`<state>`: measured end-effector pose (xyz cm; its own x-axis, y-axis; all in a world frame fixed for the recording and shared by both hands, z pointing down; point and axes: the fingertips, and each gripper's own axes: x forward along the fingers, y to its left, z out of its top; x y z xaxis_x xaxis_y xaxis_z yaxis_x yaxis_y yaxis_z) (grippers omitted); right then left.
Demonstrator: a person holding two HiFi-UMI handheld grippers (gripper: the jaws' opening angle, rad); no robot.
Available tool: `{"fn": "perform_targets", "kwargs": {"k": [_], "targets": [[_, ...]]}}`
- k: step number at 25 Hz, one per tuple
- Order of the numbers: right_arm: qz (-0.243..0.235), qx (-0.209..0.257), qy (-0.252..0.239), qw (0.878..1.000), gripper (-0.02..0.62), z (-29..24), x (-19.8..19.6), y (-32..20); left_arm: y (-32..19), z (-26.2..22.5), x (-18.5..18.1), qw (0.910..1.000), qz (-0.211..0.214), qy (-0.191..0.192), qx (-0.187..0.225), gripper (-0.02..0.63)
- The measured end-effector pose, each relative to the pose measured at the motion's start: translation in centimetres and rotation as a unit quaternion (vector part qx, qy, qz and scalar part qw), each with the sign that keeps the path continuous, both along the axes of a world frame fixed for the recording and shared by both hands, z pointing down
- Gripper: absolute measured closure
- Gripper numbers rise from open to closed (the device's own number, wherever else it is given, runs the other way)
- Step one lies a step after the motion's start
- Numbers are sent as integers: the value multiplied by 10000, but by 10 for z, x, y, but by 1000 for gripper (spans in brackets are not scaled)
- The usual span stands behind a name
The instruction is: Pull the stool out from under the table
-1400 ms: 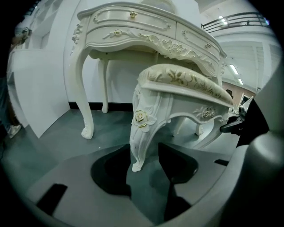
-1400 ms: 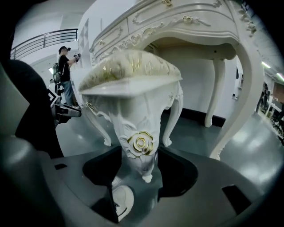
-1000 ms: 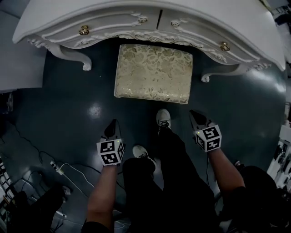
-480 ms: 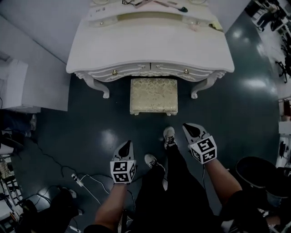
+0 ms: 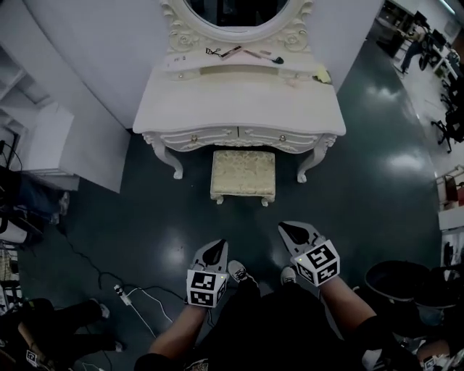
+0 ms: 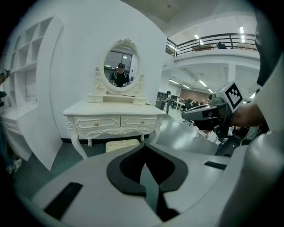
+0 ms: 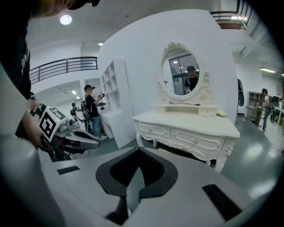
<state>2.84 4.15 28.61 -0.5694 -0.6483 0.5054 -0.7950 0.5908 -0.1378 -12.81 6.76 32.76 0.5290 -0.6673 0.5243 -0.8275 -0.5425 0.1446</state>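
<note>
The stool, with a pale gold floral cushion, stands on the dark floor with its far edge just under the front of the white dressing table. It also shows low under the drawers in the left gripper view. My left gripper and right gripper hang well short of the stool, either side of the person's legs. Both point toward the table, and both are shut with nothing between the jaws. The closed left gripper tips and right gripper tips meet in their own views. The table hides the stool in the right gripper view.
A white shelf unit stands left of the table. A cable with a power strip lies on the floor at lower left, near a seated person. A dark round bin is at right. An oval mirror tops the table.
The head view has drawn back from the table, so stool and table look smaller and farther and the mirror has come into view. Both grippers stay shut and empty.
</note>
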Motion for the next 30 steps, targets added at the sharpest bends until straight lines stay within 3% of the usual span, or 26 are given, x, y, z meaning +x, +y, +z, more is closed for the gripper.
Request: {"fn": "perform_targets", "kwargs": {"k": [6, 12, 21, 30], "targets": [[-449, 55, -268, 9986, 568, -15, 20, 49, 51, -12, 42, 9996, -249, 119, -98, 598], [-747, 154, -501, 9958, 568, -30, 76, 106, 105, -31, 111, 9977, -619, 269, 7, 598], [-931, 124, -679, 9933, 568, -34, 146, 169, 167, -41, 193, 9953, -834, 497, -17, 598], [-1202, 107, -804, 9894, 568, -41, 156, 203, 190, -59, 220, 9972, -637, 350, 169, 598]]}}
